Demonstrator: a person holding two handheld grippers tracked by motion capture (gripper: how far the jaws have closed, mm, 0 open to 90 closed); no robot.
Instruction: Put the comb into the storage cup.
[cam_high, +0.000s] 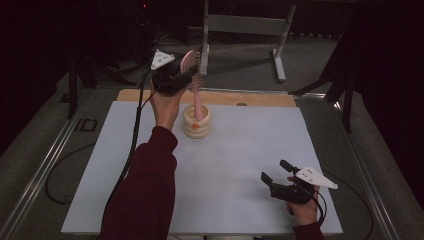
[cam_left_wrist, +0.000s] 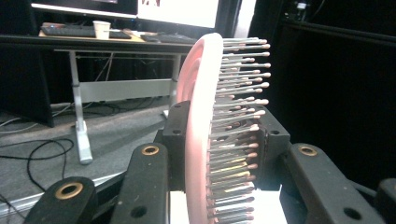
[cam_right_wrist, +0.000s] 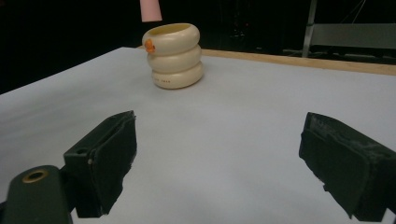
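My left gripper (cam_high: 189, 75) is raised over the far part of the table, shut on the head of a pink hairbrush (cam_high: 190, 62). In the left gripper view the jaws press on both sides of the hairbrush (cam_left_wrist: 201, 116), its bristles facing right. The handle points down toward a cream ringed cup (cam_high: 197, 122). In the right gripper view the handle's end (cam_right_wrist: 151, 10) hangs just above the cup (cam_right_wrist: 173, 56), which has a small orange mark. My right gripper (cam_high: 275, 171) rests near the table's front right, open, with nothing between its jaws (cam_right_wrist: 217, 163).
A pale blue-grey mat (cam_high: 240, 165) covers the table, with a wooden strip (cam_high: 250, 97) along the far edge. A metal desk frame (cam_high: 245, 25) stands behind it. Cables trail on the floor at the left (cam_high: 55, 185).
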